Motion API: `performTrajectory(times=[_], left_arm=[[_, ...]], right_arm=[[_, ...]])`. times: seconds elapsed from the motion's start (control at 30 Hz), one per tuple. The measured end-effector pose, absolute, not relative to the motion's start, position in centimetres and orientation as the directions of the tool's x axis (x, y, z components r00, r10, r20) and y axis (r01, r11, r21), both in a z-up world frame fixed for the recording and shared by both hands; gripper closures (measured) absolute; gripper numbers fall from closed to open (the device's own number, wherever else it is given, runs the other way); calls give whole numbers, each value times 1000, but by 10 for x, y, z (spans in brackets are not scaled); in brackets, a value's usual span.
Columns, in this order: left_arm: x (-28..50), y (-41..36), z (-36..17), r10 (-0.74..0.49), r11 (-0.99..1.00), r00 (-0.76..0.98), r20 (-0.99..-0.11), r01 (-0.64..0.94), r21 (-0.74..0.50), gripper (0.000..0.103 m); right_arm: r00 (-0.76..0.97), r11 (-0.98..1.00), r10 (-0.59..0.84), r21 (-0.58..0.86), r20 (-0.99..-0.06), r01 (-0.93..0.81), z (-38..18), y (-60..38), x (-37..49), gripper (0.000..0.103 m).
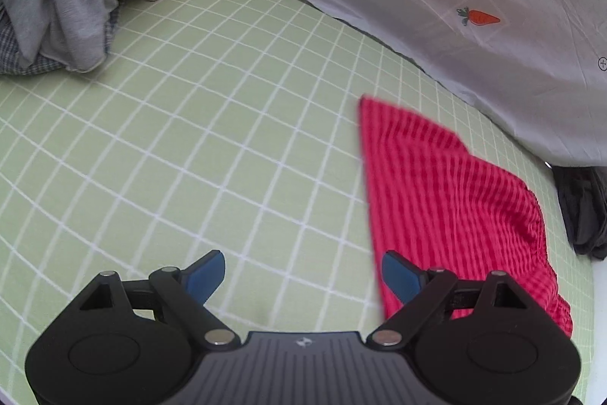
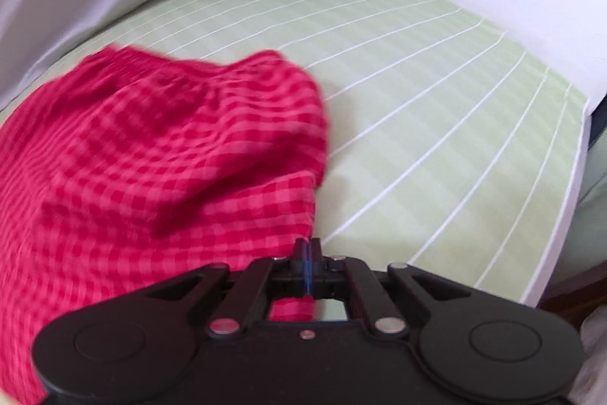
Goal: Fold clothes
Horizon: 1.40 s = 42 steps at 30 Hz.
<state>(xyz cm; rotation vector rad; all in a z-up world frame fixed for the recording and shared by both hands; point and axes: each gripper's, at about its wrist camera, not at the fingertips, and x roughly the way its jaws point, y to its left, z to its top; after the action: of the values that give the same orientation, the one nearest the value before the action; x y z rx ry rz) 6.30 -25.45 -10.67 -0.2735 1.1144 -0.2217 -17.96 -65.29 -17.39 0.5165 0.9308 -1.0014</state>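
A: Green grid mat (image 1: 189, 139)?
B: Carries the red checked garment (image 2: 151, 158), rumpled, blurred, gathered at one edge.
A: Tools?
B: Right tool (image 2: 308, 253) clenched on its hem corner; left tool (image 1: 303, 276) released, just beside the cloth.

Black gripper (image 1: 302, 276), blue pads (image 1: 205, 274), silver rivets.
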Motion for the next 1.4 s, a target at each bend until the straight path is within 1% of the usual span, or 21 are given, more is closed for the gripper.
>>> performTrajectory(times=[0.17,0.3,0.33,0.37,0.43,0.5,0.53,0.57,0.6,0.63,0.67,0.7,0.8,0.87,0.93,1.17,1.23,1.3,1.33,1.37,1.4], left_arm=[[88,-298,-119,-295,950,428,-854,35,-310,13],[119,-328,-136,-286,956,409,-867,54,-289,16],[125,-333,-139,-283,957,408,-868,62,-282,17],[132,-338,-142,-271,962,403,-874,73,-264,21],[145,-350,-146,-239,971,393,-888,102,-216,30],[153,-359,-151,-213,975,379,-900,143,-171,48],[156,-361,-153,-207,975,374,-904,158,-158,53],[156,-363,-153,-196,975,383,-903,172,-139,60],[156,-364,-153,-191,974,389,-901,190,-124,73],[156,-365,-153,-185,972,394,-900,207,-109,81],[156,-365,-153,-182,970,399,-899,220,-99,99],[157,-362,-153,-198,969,399,-895,220,-116,101],[161,-351,-151,-214,970,404,-890,194,-145,102],[159,-340,-150,-187,976,416,-890,181,-121,102],[154,-323,-151,-154,984,429,-890,151,-97,102],[116,-215,-158,31,997,438,-898,-73,-2,102],[102,-184,-163,90,992,425,-901,-117,43,103],[91,-163,-164,136,984,404,-904,-159,77,103],[86,-152,-162,133,981,399,-907,-183,64,103],[81,-142,-161,129,977,394,-910,-207,50,101],[76,-134,-159,121,972,401,-908,-233,26,99]], right_arm=[[197,426,-501,-42,-842,904,-174,-720,-188,102],[202,425,-512,-42,-835,904,-177,-758,-175,102],[203,428,-515,-44,-833,903,-178,-758,-170,102],[201,426,-517,-46,-832,904,-178,-760,-166,102],[191,415,-511,-46,-838,909,-177,-768,-163,101],[189,416,-505,-46,-842,908,-176,-772,-158,101],[190,420,-504,-47,-842,906,-175,-772,-156,101],[190,424,-506,-51,-841,904,-176,-772,-155,101],[190,426,-508,-54,-840,903,-176,-772,-155,101],[188,422,-510,-54,-839,905,-176,-770,-154,101],[186,418,-512,-54,-839,907,-176,-769,-154,101],[184,415,-513,-54,-838,908,-176,-768,-154,101],[184,418,-515,-58,-837,907,-177,-764,-152,101],[195,438,-506,-56,-840,897,-177,-760,-149,101],[216,462,-492,-42,-844,886,-177,-754,-145,101],[339,622,-418,6,-843,783,-178,-716,-108,97],[383,673,-381,32,-842,739,-178,-705,-95,94],[413,709,-350,50,-841,704,-178,-695,-85,88],[421,721,-339,56,-841,691,-177,-690,-80,82],[430,731,-328,62,-841,679,-177,-686,-76,79],[439,739,-320,68,-840,670,-175,-682,-72,73]])
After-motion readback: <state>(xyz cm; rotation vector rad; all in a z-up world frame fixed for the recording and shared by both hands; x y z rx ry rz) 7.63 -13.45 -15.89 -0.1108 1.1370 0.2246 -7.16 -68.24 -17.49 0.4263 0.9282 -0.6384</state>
